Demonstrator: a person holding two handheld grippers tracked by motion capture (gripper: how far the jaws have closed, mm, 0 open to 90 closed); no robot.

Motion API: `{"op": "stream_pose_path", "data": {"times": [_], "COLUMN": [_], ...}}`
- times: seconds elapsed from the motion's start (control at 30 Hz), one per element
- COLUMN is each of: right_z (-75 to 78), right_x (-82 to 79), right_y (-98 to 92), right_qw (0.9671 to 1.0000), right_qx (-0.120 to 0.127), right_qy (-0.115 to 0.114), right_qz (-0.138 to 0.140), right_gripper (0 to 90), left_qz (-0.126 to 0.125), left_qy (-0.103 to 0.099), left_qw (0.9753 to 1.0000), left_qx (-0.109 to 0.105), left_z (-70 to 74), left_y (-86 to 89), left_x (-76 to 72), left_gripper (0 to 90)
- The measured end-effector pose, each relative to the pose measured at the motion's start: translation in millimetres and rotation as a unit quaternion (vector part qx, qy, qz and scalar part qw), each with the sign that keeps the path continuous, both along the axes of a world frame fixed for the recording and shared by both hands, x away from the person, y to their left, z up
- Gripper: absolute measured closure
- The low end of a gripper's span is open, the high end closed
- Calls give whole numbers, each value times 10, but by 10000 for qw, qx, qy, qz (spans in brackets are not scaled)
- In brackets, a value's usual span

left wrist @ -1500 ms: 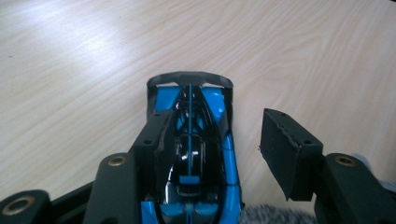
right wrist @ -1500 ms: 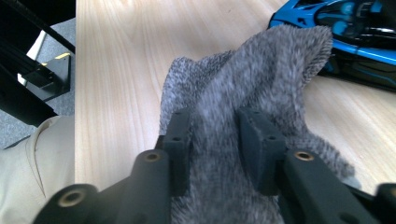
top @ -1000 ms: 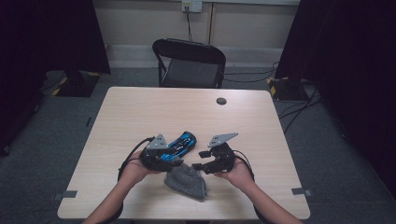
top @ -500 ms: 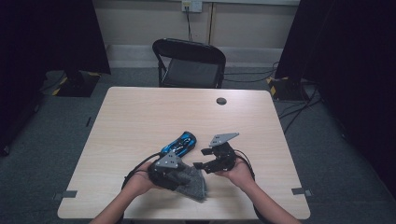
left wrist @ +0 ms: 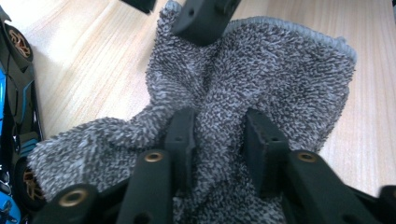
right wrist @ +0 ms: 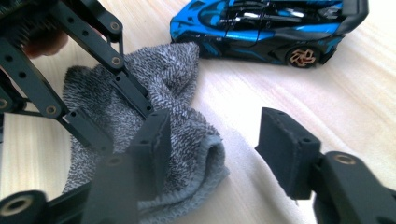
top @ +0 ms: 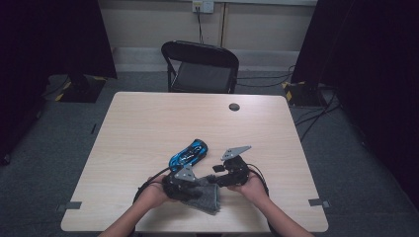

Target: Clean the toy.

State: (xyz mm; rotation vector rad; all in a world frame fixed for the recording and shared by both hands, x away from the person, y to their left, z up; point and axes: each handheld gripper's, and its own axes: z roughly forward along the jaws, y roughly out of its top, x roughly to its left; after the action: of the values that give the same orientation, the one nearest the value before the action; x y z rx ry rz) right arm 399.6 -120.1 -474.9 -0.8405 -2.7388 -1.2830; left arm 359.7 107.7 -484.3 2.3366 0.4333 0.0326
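Listing largest first: one desk (top: 148, 128), one chair (top: 200, 66) on its far side, one blue toy car (top: 188, 154), one grey cloth (top: 210, 200) bunched at the near edge. Left gripper (left wrist: 219, 135) has its jaws partly closed, pinching a cloth fold. Right gripper (right wrist: 219, 144) stands wide open, one jaw against the cloth hem, holding nothing. Risks, as judged: the bunched cloth could slip from a shallow pinch, or dragging it could knock the car just beside.

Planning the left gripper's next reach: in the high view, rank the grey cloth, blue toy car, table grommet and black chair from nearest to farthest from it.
From the left gripper:
1. Grey cloth, right at its jaws near the table's front edge.
2. Blue toy car, just beyond it, mid-table.
3. Table grommet, near the far edge, to the right.
4. Black chair, behind the table.
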Motion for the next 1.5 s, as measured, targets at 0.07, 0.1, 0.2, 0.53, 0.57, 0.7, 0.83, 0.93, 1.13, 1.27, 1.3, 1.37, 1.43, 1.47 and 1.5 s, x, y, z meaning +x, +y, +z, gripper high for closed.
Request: {"op": "stream_pose_path", "data": {"times": [0.07,0.1,0.2,0.53,0.57,0.7,0.83,0.93,1.13,1.27,1.3,1.37,1.43,1.47,1.5], "right_z": [-17,-27,-72,21,36,91,157,213,280,260,250,231,221,195,181], "right_x": [-8,-12,-7,46,59,103,191,270,448,567,586,614,626,647,656], "right_y": [20,28,37,-55,-68,-90,-69,23,270,349,370,403,415,442,461], "right_qw": [10000,9999,9995,9997,9997,9992,9976,9973,9967,9973,9976,9974,9973,9973,9975], "right_qx": [-62,-139,-299,-13,101,204,299,393,520,524,469,463,445,405,336], "right_qy": [29,17,110,59,65,-26,-172,-202,-399,-349,-364,-393,-406,-440,-482], "right_qz": [30,13,19,-216,-206,-340,-604,-589,-478,-379,-368,-395,-418,-415,-405], "right_gripper": [549,602,785,647,594,508,373,267,177,158,155,155,155,151,148], "left_qz": [3,3,23,-140,-137,-181,-266,-99,245,465,465,734,837,956,1241], "left_qy": [2,2,-7,-309,-312,-187,-39,83,298,313,313,297,300,244,80], "left_qw": [10000,10000,10000,9994,9994,9996,9996,9999,9990,9973,9973,9953,9940,9929,9903], "left_qx": [-5,-5,-34,92,90,66,39,-50,-231,-468,-468,-562,-638,-658,-622], "left_z": [1,1,3,22,6,-25,-18,-22,99,215,215,295,325,355,407], "left_y": [1,1,5,-42,-53,-73,-74,-51,65,263,263,455,529,604,755], "left_x": [-1,-1,-17,-20,-25,-31,-48,-57,-71,-77,-77,-85,-88,-93,-98], "left_gripper": [670,672,668,445,449,519,724,760,803,802,803,803,803,802,802]}}
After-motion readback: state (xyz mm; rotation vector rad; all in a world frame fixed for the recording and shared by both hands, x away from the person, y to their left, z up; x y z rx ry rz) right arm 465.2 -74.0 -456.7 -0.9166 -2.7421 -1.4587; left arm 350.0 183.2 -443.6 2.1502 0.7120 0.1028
